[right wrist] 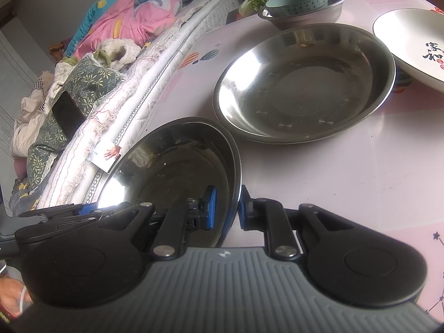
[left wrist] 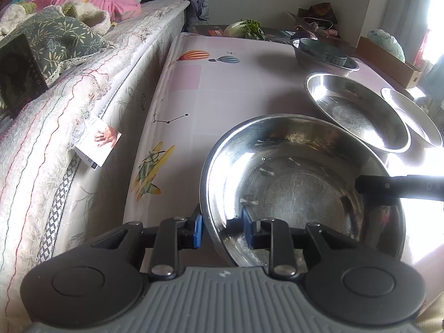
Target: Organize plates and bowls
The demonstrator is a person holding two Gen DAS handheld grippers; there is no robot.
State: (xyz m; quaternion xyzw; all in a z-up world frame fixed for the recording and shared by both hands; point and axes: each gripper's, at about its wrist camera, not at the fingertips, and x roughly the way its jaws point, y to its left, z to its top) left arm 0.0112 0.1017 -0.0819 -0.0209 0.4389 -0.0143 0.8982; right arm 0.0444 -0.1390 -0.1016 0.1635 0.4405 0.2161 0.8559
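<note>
A steel bowl [left wrist: 302, 183] sits at the near end of the pink table [left wrist: 222, 88]. My left gripper [left wrist: 222, 229] straddles its near rim, one blue pad outside and one inside, shut on it. My right gripper [right wrist: 226, 208] grips the same steel bowl [right wrist: 177, 161] on its opposite rim, and its black finger [left wrist: 399, 186] shows in the left wrist view. A second steel dish [right wrist: 305, 83] lies behind, beside a white plate with black characters [right wrist: 413, 44]. Farther back a teal bowl [right wrist: 297, 1] sits inside a steel bowl [right wrist: 305, 16].
A bed with quilts and pillows [left wrist: 69, 83] runs along the table's left edge, with a dark phone [right wrist: 68, 118] on a pillow. A cabbage [left wrist: 245, 29] and a cardboard box [left wrist: 388, 61] lie at the table's far end.
</note>
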